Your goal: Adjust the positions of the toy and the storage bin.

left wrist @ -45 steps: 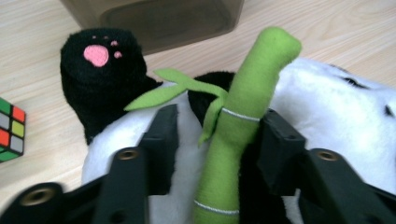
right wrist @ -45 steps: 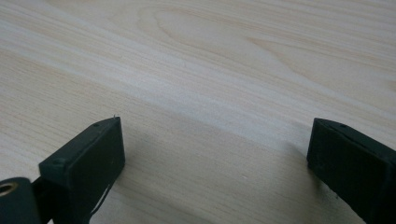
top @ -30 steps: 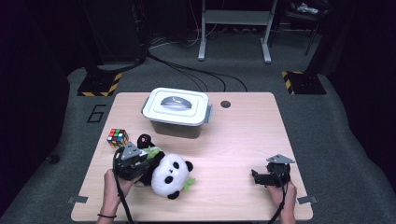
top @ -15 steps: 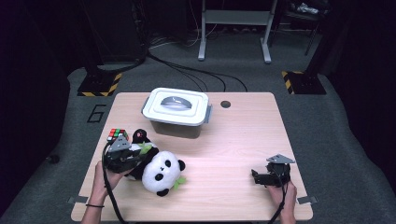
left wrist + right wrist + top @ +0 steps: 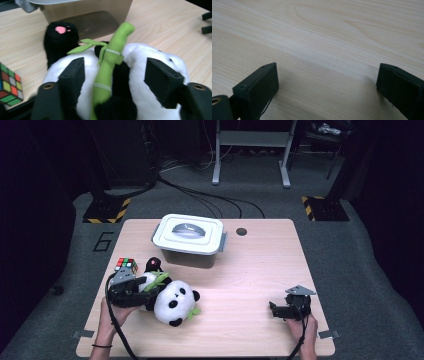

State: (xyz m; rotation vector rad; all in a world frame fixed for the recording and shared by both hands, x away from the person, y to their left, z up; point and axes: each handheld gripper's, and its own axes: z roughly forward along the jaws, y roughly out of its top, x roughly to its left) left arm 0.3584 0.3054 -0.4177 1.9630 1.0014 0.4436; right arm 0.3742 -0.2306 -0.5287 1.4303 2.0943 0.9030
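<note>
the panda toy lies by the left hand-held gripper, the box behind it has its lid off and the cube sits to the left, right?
Not quite: in the high view the box has its white lid on. The rest holds: the panda toy lies by the left hand-held gripper, and the cube sits to the left.

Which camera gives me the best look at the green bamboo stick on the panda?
The left gripper view: the bamboo stick runs up the panda's belly, close and sharp, between the left gripper's parted jaws. The high view shows just small green leaves at the panda's side. The right gripper view faces bare table.
</note>
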